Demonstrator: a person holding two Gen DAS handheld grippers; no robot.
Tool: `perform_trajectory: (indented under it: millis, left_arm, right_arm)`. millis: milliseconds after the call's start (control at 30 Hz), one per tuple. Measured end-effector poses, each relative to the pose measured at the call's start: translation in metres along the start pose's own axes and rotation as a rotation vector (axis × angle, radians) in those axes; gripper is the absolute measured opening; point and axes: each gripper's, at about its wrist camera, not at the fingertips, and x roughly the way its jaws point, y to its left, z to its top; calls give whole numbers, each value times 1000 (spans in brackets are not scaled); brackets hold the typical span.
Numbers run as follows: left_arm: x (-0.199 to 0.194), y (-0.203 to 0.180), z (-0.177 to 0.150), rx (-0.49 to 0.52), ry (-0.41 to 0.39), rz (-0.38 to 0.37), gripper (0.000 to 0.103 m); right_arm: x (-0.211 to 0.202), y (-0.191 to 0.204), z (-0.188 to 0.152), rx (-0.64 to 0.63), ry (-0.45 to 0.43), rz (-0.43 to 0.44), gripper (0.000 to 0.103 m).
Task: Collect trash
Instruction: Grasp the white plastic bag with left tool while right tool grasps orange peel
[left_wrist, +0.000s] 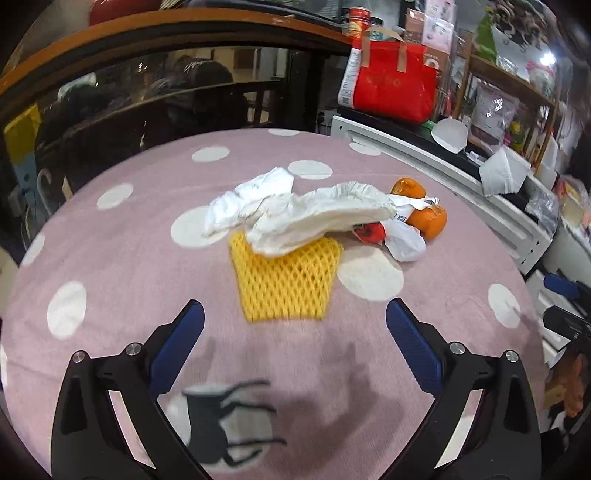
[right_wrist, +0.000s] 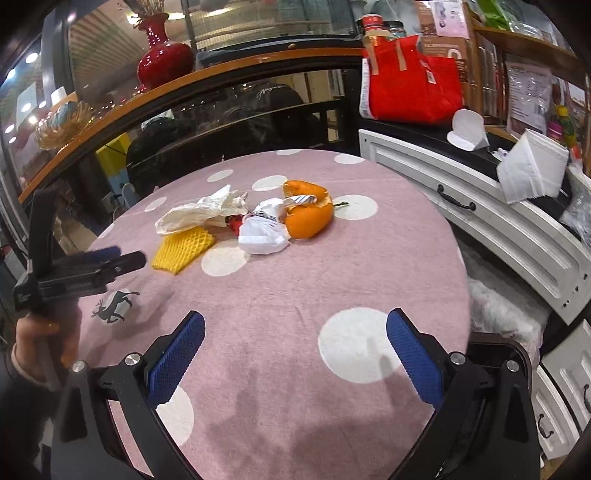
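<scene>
left wrist view: the left hand-held gripper (left_wrist: 294, 314) fills the bottom of the frame, its two blue-padded fingers (left_wrist: 177, 350) spread wide apart with nothing between them, above the pink polka-dot cloth of the round bench (left_wrist: 110, 258). in the centre of the frame, just beyond the fingertips, lies a yellow foam net (left_wrist: 284, 280). a crumpled white paper wrapper (left_wrist: 295, 210) overlaps the net's upper edge. to the right of it, centre right of the frame, sit orange peel pieces (left_wrist: 424, 210), a small red scrap (left_wrist: 371, 232) and a white wadded tissue (left_wrist: 404, 240), all bunched together and touching. a red bag (left_wrist: 395, 85) stands at the upper right, off the bench. the frame is slightly blurred.

right wrist view: the right hand-held gripper (right_wrist: 295, 321) occupies the bottom of the frame, its blue fingers (right_wrist: 413, 358) held wide apart and empty over the cloth (right_wrist: 295, 295). the trash pile lies in the upper centre of the frame, well apart from these fingertips: yellow foam net (right_wrist: 183, 249) at the left, paper wrapper (right_wrist: 199, 214) above it, tissue (right_wrist: 262, 236) in the middle, orange peel (right_wrist: 308, 210) at the right. the left hand-held gripper (right_wrist: 122, 258) enters from the left edge, side-on, near the net; a hand (right_wrist: 40, 339) grips its handle at the lower left. a red vase (right_wrist: 164, 55) stands at the upper left.
</scene>
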Motion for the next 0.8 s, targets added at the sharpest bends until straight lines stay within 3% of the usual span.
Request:
perform_trajectory:
  millis: [333, 433, 500, 567, 733, 767, 800]
  left_arm:
    - [63, -31, 48, 277, 31, 91, 91]
    - [79, -38, 50, 332, 59, 107, 74]
    - [83, -41, 49, 352, 66, 115, 54]
    - [81, -42, 49, 353, 55, 118, 43]
    - [61, -31, 54, 265, -3, 76, 27]
    - [56, -27, 56, 243, -11, 69, 19]
    - [52, -26, 57, 230, -19, 67, 19]
  right_arm:
    - [27, 4, 14, -70, 34, -5, 97]
    - [38, 2, 21, -78, 46, -5, 97]
    - [44, -1, 26, -67, 53, 4, 97]
    - [50, -4, 32, -47, 57, 19, 97]
    - [68, -7, 44, -23, 60, 40, 97]
    - [70, -4, 46, -33, 61, 41, 97]
    - [72, -2, 49, -47, 59, 39, 97]
